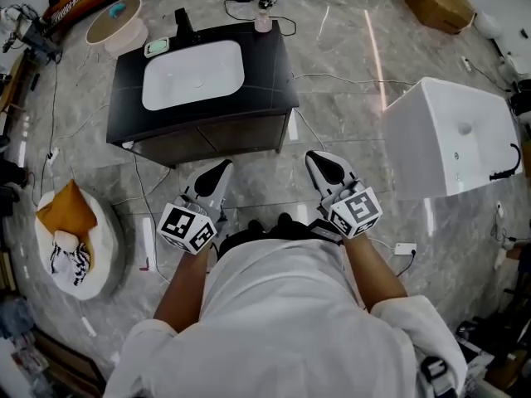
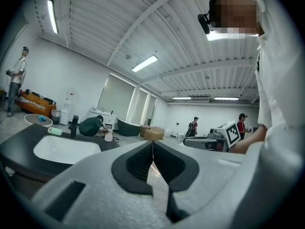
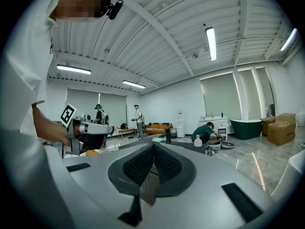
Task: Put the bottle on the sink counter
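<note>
My left claw (image 1: 224, 169) clenched on nothing; my right claw (image 1: 318, 160) likewise clenched, empty.
Both held just in front of the sink counter (image 1: 274, 65). Its white basin (image 1: 192, 75) shows nothing in it. Bottle (image 1: 264, 21) seems to stand at the counter's back right corner. Judged: small, pale, rigid, light, maybe slick; fill level unreadable. I'd grip the body below the neck, squarely, lest it tip.
</note>
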